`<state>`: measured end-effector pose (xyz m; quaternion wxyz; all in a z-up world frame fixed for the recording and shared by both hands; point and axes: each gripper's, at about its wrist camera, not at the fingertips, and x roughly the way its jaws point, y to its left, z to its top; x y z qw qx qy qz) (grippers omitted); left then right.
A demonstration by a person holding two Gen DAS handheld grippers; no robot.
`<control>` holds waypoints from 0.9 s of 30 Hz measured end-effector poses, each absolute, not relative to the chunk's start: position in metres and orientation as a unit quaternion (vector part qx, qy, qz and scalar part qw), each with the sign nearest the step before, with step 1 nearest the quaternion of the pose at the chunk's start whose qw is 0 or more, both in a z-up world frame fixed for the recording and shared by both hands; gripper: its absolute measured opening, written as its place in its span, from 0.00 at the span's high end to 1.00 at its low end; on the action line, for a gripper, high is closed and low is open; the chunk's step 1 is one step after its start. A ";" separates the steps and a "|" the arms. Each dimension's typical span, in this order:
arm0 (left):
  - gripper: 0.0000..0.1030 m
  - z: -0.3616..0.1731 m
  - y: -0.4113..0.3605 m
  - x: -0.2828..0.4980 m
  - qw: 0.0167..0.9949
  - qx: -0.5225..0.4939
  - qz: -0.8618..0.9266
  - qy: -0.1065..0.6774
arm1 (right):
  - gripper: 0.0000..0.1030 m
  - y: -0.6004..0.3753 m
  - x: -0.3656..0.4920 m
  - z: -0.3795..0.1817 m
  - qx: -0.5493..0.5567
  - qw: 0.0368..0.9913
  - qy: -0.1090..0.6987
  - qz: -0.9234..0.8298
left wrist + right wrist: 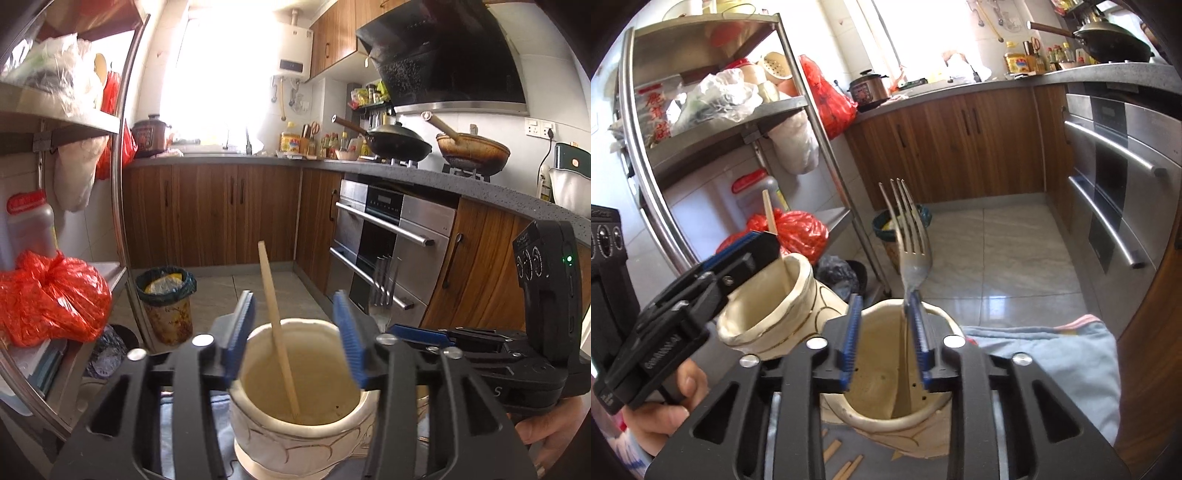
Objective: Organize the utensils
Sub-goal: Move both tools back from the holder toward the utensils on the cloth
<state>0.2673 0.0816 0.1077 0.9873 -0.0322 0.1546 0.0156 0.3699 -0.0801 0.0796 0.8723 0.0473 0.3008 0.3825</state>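
Observation:
In the left wrist view a cream ceramic cup [295,443] stands right under my left gripper [295,328]. A wooden chopstick [275,314] leans inside it and rises between the blue pads, touching neither; the jaws stand open. To the right appear my right gripper [417,334] and the fork's tines [384,284]. In the right wrist view a second cream cup [879,421] holds a metal fork [912,236], tines up, resting against the right pad of my open right gripper [884,339]. At left, the left gripper [757,245] hovers at the first cup [768,325] with its chopstick [770,214].
A light blue cloth [1052,354] lies under and right of the cups. Loose chopsticks [842,458] lie in front of the fork's cup. A steel shelf rack [720,107] with bags stands at left, a lined bin [166,295] on the floor, an oven [388,240] at right.

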 end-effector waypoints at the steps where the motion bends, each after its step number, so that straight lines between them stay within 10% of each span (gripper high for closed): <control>1: 0.47 0.109 0.081 0.264 0.988 -0.030 0.018 0.150 | 0.61 -0.083 0.369 0.080 0.050 0.873 0.298 0.383; 13: 0.18 0.120 0.093 0.218 0.990 -0.030 0.043 0.129 | 0.24 -0.130 0.332 0.082 0.071 0.888 0.261 0.372; 27: 0.09 0.057 0.112 0.158 0.971 -0.083 0.052 0.218 | 0.08 -0.177 0.284 0.045 0.101 0.891 0.300 0.324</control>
